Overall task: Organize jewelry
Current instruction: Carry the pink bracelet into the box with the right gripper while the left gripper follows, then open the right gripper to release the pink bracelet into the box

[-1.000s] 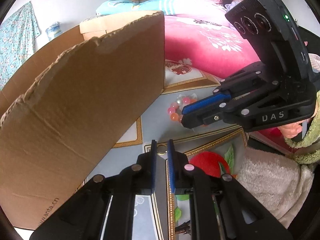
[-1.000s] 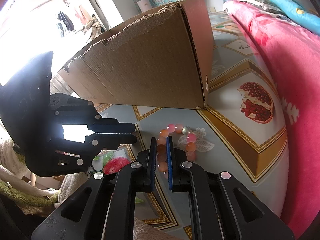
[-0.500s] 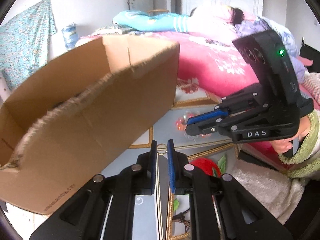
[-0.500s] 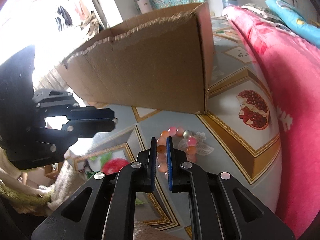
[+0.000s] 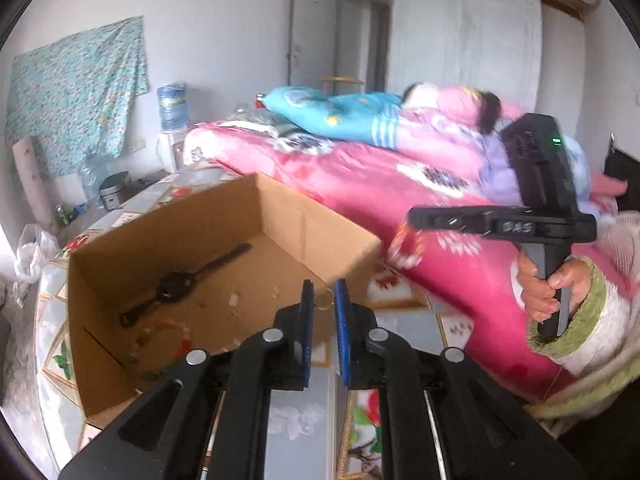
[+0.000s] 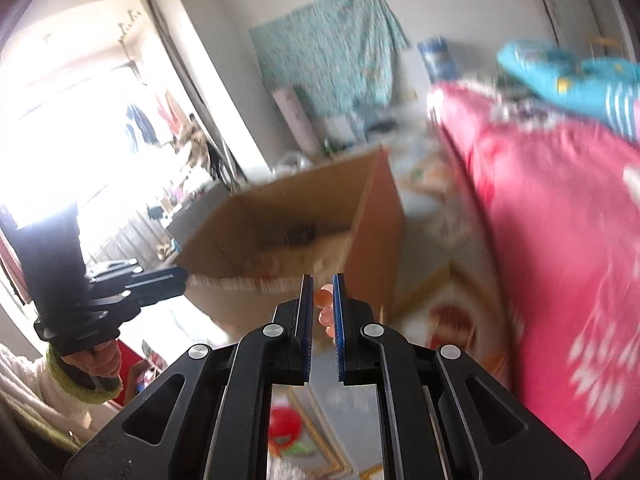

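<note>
My left gripper (image 5: pixel 321 294) is shut on a small metal ring (image 5: pixel 322 301), held above the near edge of an open cardboard box (image 5: pixel 296 224). The box holds a black watch (image 5: pixel 180 282) and a bead bracelet (image 5: pixel 168 330). My right gripper (image 6: pixel 322 292) is shut on a pink and orange bead bracelet (image 6: pixel 326 308). In the left wrist view that bracelet (image 5: pixel 404 246) hangs blurred from the right gripper (image 5: pixel 416 216), up in the air right of the box. The box also shows in the right wrist view (image 6: pixel 372 216).
A bed with a pink floral quilt (image 5: pixel 384 188) runs along the right. The box stands on a patterned mat (image 5: pixel 400 320) with fruit prints. A white fluffy cloth (image 6: pixel 24 384) lies at the near side. The left gripper shows in the right wrist view (image 6: pixel 176 276).
Both grippers rose from the mat. The right one lifted the bead bracelet off the mat. The left one carried the ring up, so the box's inside now shows.
</note>
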`<state>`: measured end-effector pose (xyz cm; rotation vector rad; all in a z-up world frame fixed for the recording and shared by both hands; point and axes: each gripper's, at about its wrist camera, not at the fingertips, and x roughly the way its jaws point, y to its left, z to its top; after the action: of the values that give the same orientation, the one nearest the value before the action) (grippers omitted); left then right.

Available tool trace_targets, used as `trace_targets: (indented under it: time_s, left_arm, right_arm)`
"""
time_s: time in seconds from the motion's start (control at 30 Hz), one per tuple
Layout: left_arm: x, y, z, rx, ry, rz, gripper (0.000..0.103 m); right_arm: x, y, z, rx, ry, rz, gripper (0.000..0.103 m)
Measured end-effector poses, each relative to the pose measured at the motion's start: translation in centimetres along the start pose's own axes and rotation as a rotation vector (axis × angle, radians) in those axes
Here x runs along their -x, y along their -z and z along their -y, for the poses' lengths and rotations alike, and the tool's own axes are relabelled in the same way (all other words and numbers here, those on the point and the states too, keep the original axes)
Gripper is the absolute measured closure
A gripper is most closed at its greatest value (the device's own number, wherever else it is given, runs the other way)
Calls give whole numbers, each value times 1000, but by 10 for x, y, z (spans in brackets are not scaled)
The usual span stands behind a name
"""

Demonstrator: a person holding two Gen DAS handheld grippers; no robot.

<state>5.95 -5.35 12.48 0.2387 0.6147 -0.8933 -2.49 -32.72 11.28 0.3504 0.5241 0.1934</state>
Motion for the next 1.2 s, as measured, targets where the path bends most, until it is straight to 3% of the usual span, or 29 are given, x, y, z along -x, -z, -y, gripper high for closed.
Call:
trace_targets:
  time_s: [0.1, 0.27, 0.43, 0.53, 0.63, 0.9, 1.1, 1.2]
  left_arm:
    - [-1, -16, -24, 58, 8, -23, 93]
    - [-14, -27, -55, 116, -20, -76, 93]
    - [-30, -23, -69, 153, -20, -126, 93]
    - [-40, -19, -71, 171, -12, -152, 93]
    - [-50, -18, -76, 190, -2, -179, 93]
    - [-73, -23, -86, 233, 51, -260, 93]
    - [-116, -26, -95, 315, 144, -432, 93]
    - [-138, -23, -100, 352, 152, -515, 93]
  right_arm:
    - [-3, -32, -7, 43, -38, 12, 96]
    - [-46, -74, -20, 103, -103, -95, 96]
    - [-111, -88, -35, 199, -45, -266, 96]
    - [-156, -81, -36, 253, 38, -402, 95]
    - [-172, -75, -25, 243, 74, -468, 94]
    - [-148, -84, -7, 194, 65, -381, 93]
    - [-120, -92, -2, 138, 29, -293, 90]
    - [-113, -96, -2, 137, 27, -265, 89]
